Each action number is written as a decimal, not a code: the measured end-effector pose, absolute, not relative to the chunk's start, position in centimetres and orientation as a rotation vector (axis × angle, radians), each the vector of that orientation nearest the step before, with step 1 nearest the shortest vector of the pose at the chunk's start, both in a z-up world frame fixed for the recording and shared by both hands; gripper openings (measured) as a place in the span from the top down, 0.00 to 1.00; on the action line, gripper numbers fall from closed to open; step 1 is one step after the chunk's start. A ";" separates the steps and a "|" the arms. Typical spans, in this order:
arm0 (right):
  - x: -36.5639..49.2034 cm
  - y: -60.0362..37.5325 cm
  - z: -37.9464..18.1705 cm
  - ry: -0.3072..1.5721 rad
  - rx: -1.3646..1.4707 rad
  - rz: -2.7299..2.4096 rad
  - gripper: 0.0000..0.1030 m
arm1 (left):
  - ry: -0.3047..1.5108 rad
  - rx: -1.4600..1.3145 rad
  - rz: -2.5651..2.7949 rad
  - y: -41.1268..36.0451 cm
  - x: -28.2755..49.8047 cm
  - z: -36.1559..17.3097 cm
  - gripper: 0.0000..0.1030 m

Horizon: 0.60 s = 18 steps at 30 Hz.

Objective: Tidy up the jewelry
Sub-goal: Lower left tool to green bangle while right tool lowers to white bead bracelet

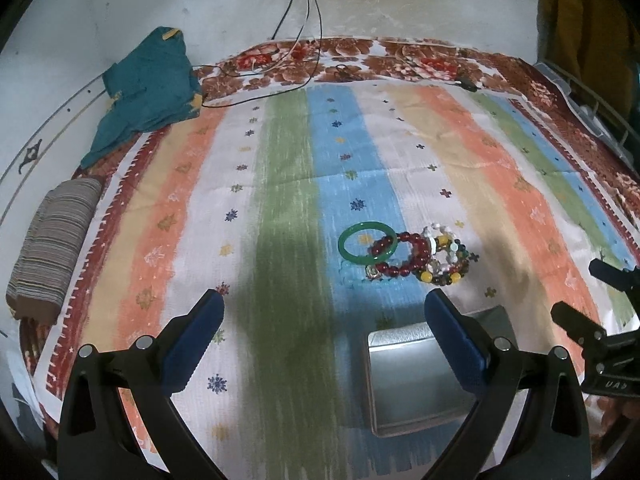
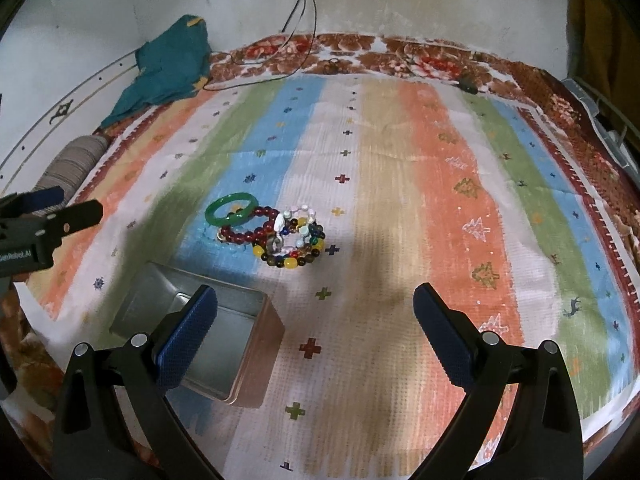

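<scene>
Hovering above the striped bedspread (image 1: 288,168), left gripper (image 1: 324,312) and right gripper (image 2: 316,304) both spread wide, grasping nothing. Green jade bangle (image 1: 366,246) overlaps the dark red bead bracelet (image 1: 404,256); open rectangular metal tin (image 2: 224,320) sits nearby.

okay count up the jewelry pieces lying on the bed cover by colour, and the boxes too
Green bangle: 1
Dark red bead bracelet: 1
Mixed-colour bead bracelets: a tangled heap, at least 2, exact number not clear
Open metal tin: 1
Total: at least 5 things, 4 of them jewelry.
</scene>
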State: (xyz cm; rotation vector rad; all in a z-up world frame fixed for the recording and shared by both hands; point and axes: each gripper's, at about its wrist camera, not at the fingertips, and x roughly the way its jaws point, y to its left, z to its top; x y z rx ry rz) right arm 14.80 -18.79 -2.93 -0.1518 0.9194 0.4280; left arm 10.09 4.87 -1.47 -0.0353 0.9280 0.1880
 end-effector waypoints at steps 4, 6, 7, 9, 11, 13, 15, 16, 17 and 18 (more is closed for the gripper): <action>15.5 -18.7 -3.0 0.928 -0.149 0.419 0.04 | 0.939 -0.053 0.186 5.1 10.7 -1.6 0.05; 15.8 -18.6 -3.1 0.931 -0.147 0.418 0.04 | 0.944 -0.055 0.187 5.2 11.1 -1.7 0.05; 15.9 -18.5 -3.1 0.932 -0.148 0.420 0.04 | 0.945 -0.053 0.188 5.2 11.3 -1.7 0.05; 16.2 -18.2 -3.2 0.935 -0.155 0.423 0.04 | 0.950 -0.059 0.174 5.2 11.7 -1.8 0.05; 16.5 -17.9 -3.4 0.939 -0.162 0.427 0.04 | 0.955 -0.071 0.151 5.2 11.9 -1.9 0.05; 16.8 -17.7 -3.5 0.941 -0.167 0.427 0.04 | 0.963 -0.065 0.154 5.2 12.4 -2.3 0.05; 17.1 -17.5 -3.7 0.943 -0.174 0.428 0.04 | 0.970 -0.045 0.163 5.0 12.9 -2.6 0.05; 17.3 -17.4 -3.7 0.944 -0.176 0.429 0.04 | 0.973 -0.042 0.166 5.0 13.2 -2.7 0.05; 17.4 -17.3 -3.8 0.946 -0.178 0.429 0.04 | 0.977 -0.044 0.168 5.0 13.4 -2.8 0.05; 17.6 -17.2 -3.8 0.947 -0.181 0.428 0.04 | 0.981 -0.048 0.170 5.1 13.6 -2.9 0.05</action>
